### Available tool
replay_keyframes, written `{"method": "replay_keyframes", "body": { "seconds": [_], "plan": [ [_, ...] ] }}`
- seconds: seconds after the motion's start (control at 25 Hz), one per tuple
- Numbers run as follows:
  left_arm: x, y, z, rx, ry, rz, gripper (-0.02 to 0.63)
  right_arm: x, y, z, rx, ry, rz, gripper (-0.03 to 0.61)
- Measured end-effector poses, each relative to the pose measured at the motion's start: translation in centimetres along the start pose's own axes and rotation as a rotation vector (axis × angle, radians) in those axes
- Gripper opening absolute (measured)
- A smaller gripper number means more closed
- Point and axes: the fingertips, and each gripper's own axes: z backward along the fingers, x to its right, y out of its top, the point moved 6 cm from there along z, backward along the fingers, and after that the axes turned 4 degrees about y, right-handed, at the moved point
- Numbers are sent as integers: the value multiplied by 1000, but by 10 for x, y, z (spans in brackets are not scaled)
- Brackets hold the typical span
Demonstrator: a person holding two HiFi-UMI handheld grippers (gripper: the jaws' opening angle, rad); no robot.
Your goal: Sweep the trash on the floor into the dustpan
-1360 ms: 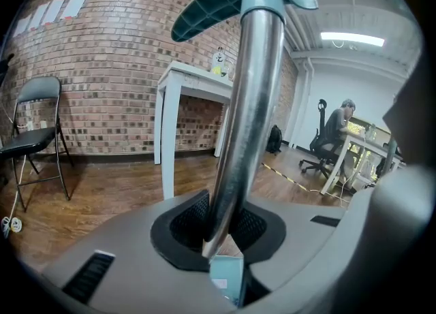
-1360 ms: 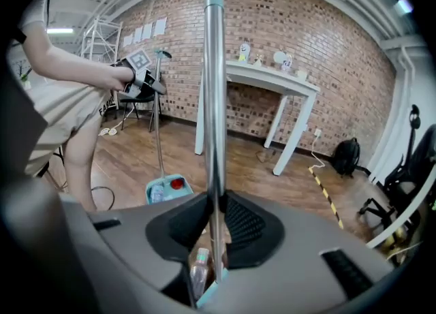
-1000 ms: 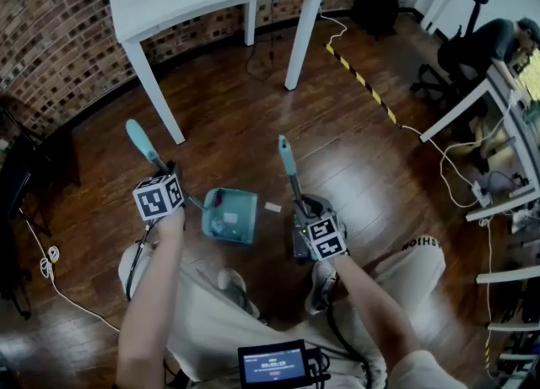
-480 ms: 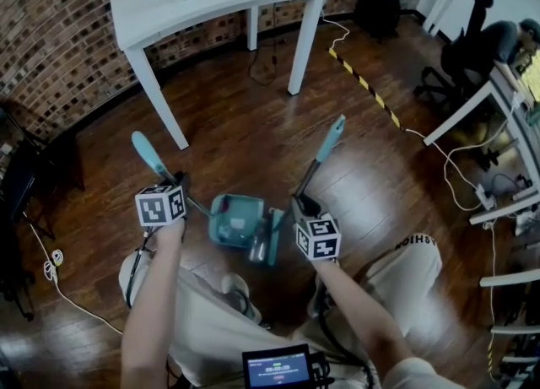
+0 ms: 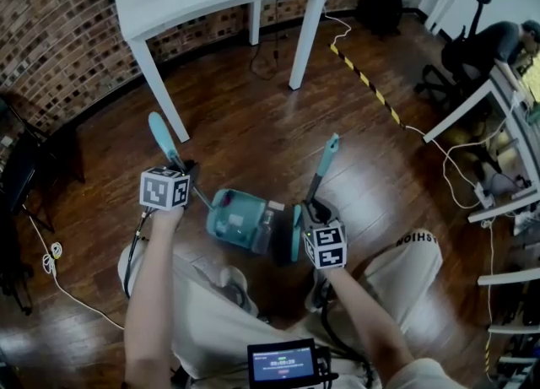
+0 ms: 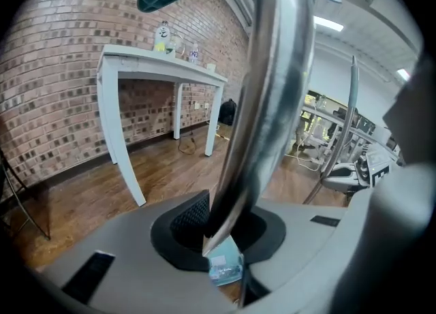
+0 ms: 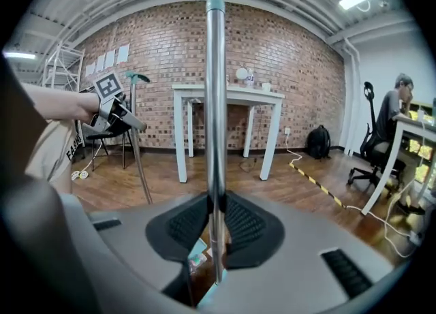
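Compared with half a second ago, the broom (image 5: 323, 168) stands steeper, and its head is against the mouth of the dustpan (image 5: 239, 220), at the pan's 3 o'clock, with pale trash (image 6: 219, 262) inside the pan. The left gripper (image 5: 187, 175) is clamped on the dustpan handle, which points to 11 o'clock. The right gripper (image 5: 315, 210) is clamped on the broom shaft, and both forearms reach forward and down.

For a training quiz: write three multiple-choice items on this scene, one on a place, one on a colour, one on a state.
1. Where is the dustpan? A on the table; B on the floor; C on a chair.
2. What colour is it? A red; B teal; C yellow.
3. The right gripper is: A open and empty; B shut on a cloth; C shut on the broom handle.
Answers: B, it lies on the wood boards; B, its pan is teal; C, its jaws clamp the metal pole.
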Motion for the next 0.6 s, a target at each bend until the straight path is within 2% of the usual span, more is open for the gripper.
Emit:
{"method": "replay_keyframes", "body": {
  "seconds": [0.2,0.36,0.48,0.6],
  "plan": [
    [10,-4,-5,-22,-39,-10,52,-27,-21,-6,-20,33,-88,92],
    [13,-3,-6,-24,-53,-21,52,-44,-10,-14,60,71,-196,92],
    [13,-4,-7,-23,-58,-19,52,-54,11,-15,156,129,-183,92],
    [13,-4,-8,-17,-60,-17,52,-59,22,-21,186,160,-143,92]
  ]
}}
